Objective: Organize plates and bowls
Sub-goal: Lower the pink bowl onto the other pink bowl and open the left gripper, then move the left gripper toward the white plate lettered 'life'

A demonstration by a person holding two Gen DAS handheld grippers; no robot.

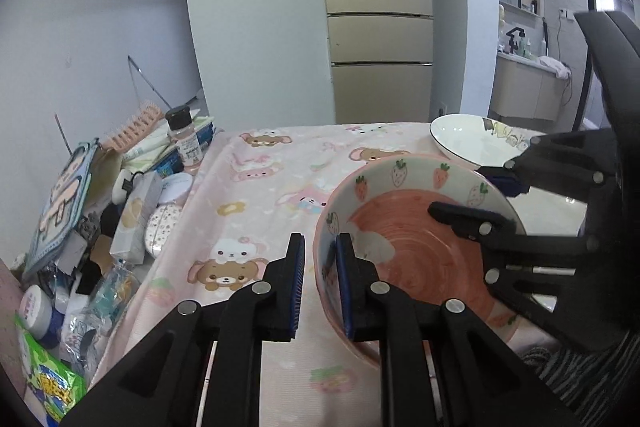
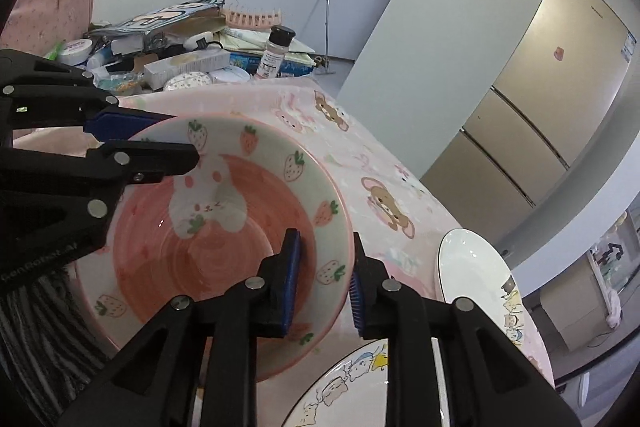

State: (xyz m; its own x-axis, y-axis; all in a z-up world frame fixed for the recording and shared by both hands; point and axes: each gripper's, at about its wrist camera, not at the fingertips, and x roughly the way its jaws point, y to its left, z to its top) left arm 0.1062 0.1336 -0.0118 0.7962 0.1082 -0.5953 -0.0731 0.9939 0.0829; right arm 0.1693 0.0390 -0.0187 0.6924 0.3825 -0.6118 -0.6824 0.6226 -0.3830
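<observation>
A pink bowl (image 1: 408, 227) (image 2: 224, 239) with a strawberry rim and a rabbit painted inside rests on the pink cartoon tablecloth (image 1: 260, 195) near its front edge. My left gripper (image 1: 320, 237) (image 2: 184, 137) straddles the bowl's left rim, one finger inside and one outside, and cloth shows between the outer pad and the wall. My right gripper (image 2: 324, 233) (image 1: 458, 193) straddles the opposite rim the same way, its inner finger standing off the sloping wall. Both pairs of jaws are narrowly apart and do not press the rim.
A white black-rimmed dish (image 1: 472, 143) (image 2: 472, 275) with cartoon print sits beyond the bowl on the right. Another cartoon plate (image 2: 344, 387) lies under my right gripper. Clutter with a black-capped bottle (image 1: 186, 141) fills the table's left side. A fridge (image 1: 380, 27) stands behind.
</observation>
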